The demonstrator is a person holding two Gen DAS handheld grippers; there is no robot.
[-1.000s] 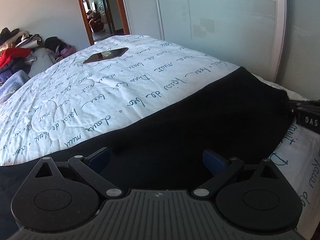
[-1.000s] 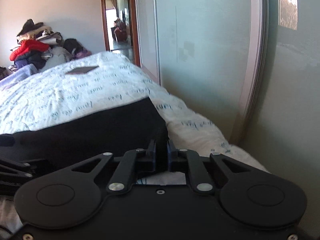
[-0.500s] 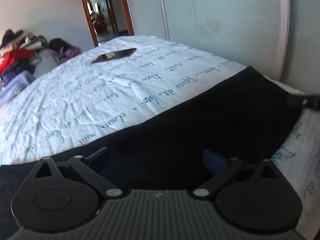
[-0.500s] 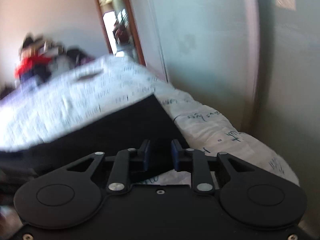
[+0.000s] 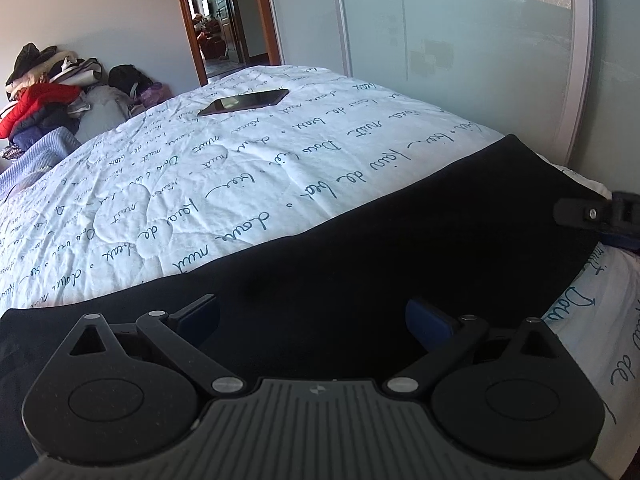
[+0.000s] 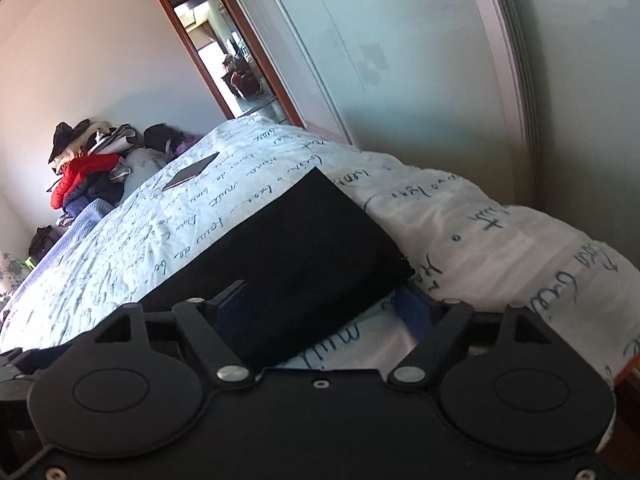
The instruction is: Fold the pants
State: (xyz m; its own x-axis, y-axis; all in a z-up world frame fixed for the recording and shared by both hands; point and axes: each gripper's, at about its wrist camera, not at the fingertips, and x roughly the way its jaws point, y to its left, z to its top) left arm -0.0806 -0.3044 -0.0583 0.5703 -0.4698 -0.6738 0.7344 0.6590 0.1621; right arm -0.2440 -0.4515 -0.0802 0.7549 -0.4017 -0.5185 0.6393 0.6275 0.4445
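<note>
Broadly, the bed (image 5: 280, 152) with its script-printed white quilt carries the black pants (image 5: 400, 264), laid flat along its near edge. Above them the left gripper (image 5: 312, 318) hovers with fingers spread and empty. At the pants' corner, the right gripper (image 6: 320, 300) is opening, fabric lying loose between its fingers.

Lighting: bright daylight, both views sharp.
Doorway (image 6: 230, 60) overexposed; black pants (image 5: 400, 264) lose all detail; fisheye bends edges, corners vignetted; bed (image 5: 240, 184) evenly lit.

2 low wrist views, close over bed (image 5: 280, 168) (shared), right tilted
</note>
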